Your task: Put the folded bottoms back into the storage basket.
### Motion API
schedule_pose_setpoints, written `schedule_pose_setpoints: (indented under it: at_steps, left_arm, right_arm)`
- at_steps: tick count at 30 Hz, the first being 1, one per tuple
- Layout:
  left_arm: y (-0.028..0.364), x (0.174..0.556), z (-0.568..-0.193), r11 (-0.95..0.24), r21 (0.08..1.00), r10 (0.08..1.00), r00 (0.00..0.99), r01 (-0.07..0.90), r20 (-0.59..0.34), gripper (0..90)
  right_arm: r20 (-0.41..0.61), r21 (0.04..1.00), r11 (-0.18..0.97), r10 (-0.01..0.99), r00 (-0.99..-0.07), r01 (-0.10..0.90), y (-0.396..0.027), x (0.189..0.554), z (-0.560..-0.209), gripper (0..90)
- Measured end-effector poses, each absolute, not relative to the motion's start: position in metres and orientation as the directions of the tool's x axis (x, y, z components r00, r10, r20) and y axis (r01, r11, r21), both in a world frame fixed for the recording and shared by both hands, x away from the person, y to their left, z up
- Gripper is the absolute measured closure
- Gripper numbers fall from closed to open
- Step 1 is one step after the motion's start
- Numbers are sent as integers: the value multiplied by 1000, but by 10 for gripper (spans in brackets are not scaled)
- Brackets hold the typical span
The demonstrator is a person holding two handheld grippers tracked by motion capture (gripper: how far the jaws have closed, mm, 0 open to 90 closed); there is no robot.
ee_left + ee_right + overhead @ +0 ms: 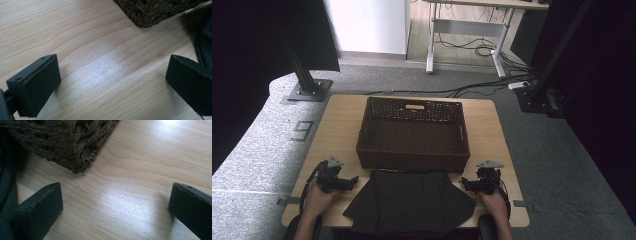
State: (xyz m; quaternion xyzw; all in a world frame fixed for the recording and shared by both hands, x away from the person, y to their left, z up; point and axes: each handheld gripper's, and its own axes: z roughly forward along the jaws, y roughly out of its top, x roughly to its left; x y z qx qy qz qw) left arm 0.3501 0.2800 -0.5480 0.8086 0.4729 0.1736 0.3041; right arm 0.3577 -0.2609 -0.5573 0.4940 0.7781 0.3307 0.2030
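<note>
Dark matte cloth point(409, 200) lies flat before a rectangular woven basket point(413, 135).

Dark folded cloth point(409, 202): near edge cut off by the bottom of the high view, its far edge lies right at the near wall of the brown woven wicker basket point(413, 162), contact unclear. In the left gripper view just a dark strip of cloth point(203, 32) at the right edge, rest out of frame; basket corner point(150, 12) cut by the top edge. In the right gripper view the cloth point(6, 182) is cropped at the left, basket point(57, 142) cropped at the top. Person's forearms cut off at the bottom of the high view. Basket's inside floor too dark to make out.
</note>
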Motion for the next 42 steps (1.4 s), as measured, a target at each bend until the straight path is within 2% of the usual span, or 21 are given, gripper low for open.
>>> schedule_pose_setpoints:
  at_steps: [8,14,17,33,38,42]
  left_arm:
    - [278,348,-544,-387,625,862,507,677,-16,0]
    - [272,342,-536,-367,645,841,536,671,-79,0]
    - [264,337,-530,-374,657,832,550,655,-74,0]
    - [208,321,-506,-402,692,762,639,599,-111,0]
    - [192,320,-509,-420,678,756,646,603,-106,0]
    - [185,321,-520,-430,643,777,623,634,-95,0]
  right_arm:
    - [54,690,292,892,-450,662,-261,357,-552,0]
    - [85,697,281,881,-465,660,-259,350,-541,0]
    - [95,702,285,871,-481,653,-254,344,-536,0]
    - [92,701,357,813,-575,617,-205,320,-514,0]
    - [109,697,381,781,-615,607,-182,320,-513,0]
    - [120,675,386,784,-610,629,-167,325,-521,0]
